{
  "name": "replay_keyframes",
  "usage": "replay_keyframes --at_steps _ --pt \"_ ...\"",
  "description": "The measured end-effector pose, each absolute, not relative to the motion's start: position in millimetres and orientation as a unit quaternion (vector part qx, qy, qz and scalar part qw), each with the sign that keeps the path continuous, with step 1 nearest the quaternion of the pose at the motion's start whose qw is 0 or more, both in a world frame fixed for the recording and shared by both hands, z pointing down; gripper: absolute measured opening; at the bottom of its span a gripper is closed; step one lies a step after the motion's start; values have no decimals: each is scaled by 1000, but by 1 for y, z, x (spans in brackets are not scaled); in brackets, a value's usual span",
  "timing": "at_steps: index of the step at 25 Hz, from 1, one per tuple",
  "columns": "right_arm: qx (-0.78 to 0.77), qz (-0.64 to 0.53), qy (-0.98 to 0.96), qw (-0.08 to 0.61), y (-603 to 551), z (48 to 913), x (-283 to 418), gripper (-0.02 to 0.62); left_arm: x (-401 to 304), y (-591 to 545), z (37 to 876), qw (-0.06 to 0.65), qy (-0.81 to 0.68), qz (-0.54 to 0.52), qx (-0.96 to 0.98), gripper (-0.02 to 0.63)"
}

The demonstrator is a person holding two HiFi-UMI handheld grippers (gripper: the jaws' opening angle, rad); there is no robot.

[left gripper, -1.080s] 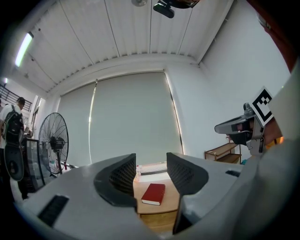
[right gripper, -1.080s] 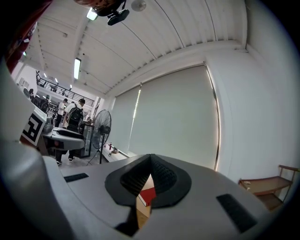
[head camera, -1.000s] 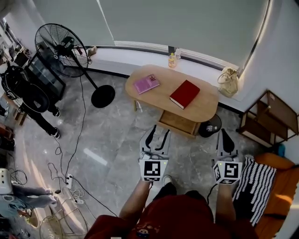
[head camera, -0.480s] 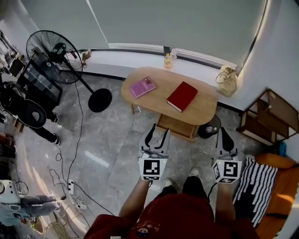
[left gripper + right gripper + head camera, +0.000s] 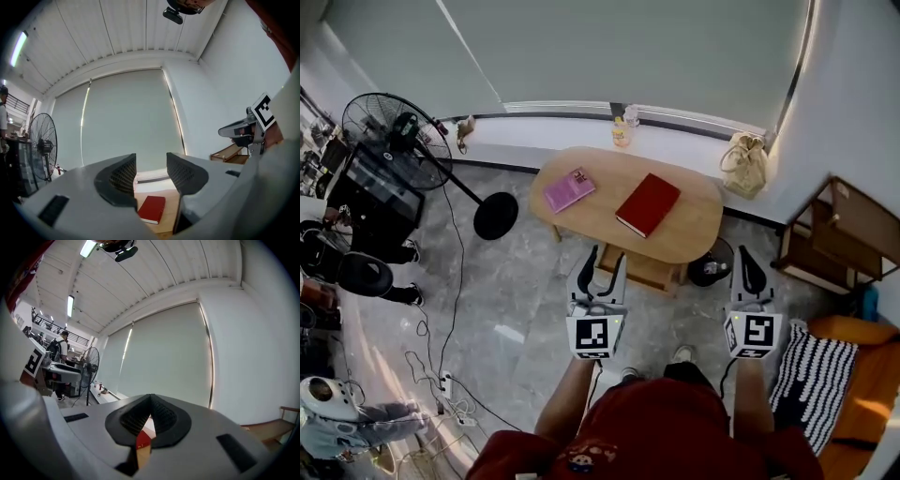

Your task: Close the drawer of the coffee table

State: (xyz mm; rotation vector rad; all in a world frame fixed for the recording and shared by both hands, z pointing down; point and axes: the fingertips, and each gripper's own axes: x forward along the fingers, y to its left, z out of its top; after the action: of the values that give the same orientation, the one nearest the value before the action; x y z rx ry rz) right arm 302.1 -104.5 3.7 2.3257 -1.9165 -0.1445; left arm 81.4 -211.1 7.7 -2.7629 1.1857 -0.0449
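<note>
An oval wooden coffee table (image 5: 694, 230) stands by the window wall with a pink book (image 5: 569, 189) and a red book (image 5: 648, 204) on top. Its wooden drawer (image 5: 654, 272) sticks out on the near side. In the head view my left gripper (image 5: 602, 261) is held level with its jaws apart and empty, its tips over the drawer's left end. My right gripper (image 5: 747, 258) is held to the right of the table, jaws together and empty. Between the jaws in the left gripper view, the red book (image 5: 151, 209) lies far ahead.
A standing fan (image 5: 403, 127) with a round base (image 5: 495, 216) is at the left, and cables (image 5: 441, 375) trail over the floor. A dark round object (image 5: 711, 267) sits by the table's right end. A bag (image 5: 743, 167), a wooden shelf (image 5: 834, 234) and a striped cushion (image 5: 811, 375) are at the right.
Both grippers and the person have moved forward toward the coffee table. The left gripper's tips now lie over the drawer's left end. Neither gripper's jaws have changed.
</note>
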Motion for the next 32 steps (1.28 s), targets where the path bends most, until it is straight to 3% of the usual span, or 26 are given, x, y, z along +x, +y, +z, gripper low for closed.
replay_keyframes --at_steps 8,15,24,32 --pt "760 -38 -647 47 -119 11 373 -3 143 -217 3 73 414 -21 -907 201" --pt "740 -12 -671 36 -134 34 388 -3 159 -218 14 59 433 -35 -899 201" --pt "729 21 -681 61 -135 79 361 -3 142 -215 63 43 430 -42 -901 201" --pt "704 62 -702 92 -145 133 279 -3 87 -218 124 41 413 -81 -906 201"
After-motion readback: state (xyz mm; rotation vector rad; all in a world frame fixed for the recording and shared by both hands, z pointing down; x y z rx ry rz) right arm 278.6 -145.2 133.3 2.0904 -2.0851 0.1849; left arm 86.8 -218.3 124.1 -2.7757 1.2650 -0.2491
